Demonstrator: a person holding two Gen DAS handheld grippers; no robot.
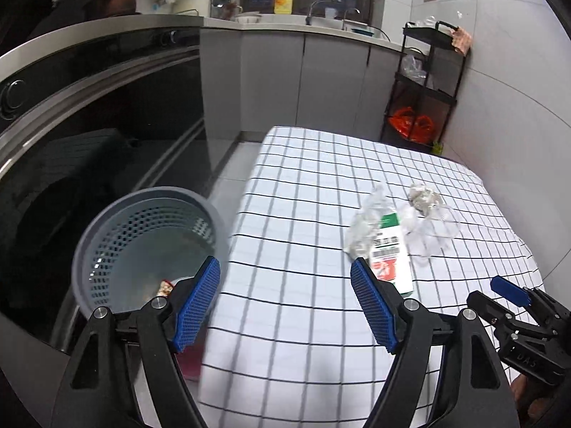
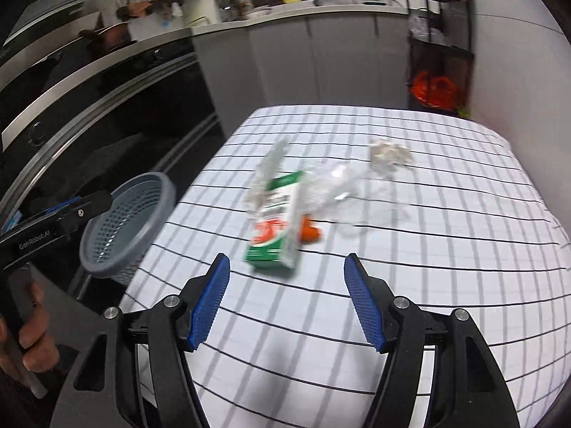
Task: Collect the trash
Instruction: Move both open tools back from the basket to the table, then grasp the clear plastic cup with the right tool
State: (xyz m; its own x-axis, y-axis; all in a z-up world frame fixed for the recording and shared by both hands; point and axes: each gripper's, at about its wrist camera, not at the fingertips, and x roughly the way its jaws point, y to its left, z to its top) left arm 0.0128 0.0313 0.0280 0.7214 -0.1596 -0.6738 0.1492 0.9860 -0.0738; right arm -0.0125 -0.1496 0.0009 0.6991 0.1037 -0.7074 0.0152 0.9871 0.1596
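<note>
**Trash pile mid-surface, both grippers wide and empty**

Green-and-white carton [image 2: 276,223] lying flat, centre of the checked surface [image 2: 410,321], red print on its near end. Crumpled clear wrapper [image 2: 266,174] tucked vs. its far-left edge, touching. Orange bit [image 2: 310,232] peeking out from under the carton's right side – can't tell what it is. Clear plastic film [image 2: 348,192] spread just right of the carton, blurred. Crumpled paper wad [image 2: 389,153] further back and right, near the film.

Left wrist view, same group: carton [image 1: 389,253] just beyond the right fingertip, wrapper [image 1: 365,219] on its left, film [image 1: 426,226] on its right, wad [image 1: 424,198] behind.

Right gripper [image 2: 287,301] – jaws well apart, nothing between them, hovering over the surface w/ the carton just ahead, slightly left of centre. Left gripper [image 1: 285,303] – jaws also spread, nothing held, straddling the surface's left edge.

Grey perforated bin [image 1: 150,246] off the left edge of the surface, below surface level, mouth tilted toward the camera. Small scrap [image 1: 165,287] w/ red on it in the bottom. Left finger overlaps the bin rim in view.

Further out: dark oven front [image 1: 89,125] left, grey cabinets [image 1: 292,78] behind, yellow jug [image 1: 283,1] on the back counter by the window, black rack [image 1: 426,85] far right w/ orange bags [image 1: 410,125] on its lower shelf.
</note>
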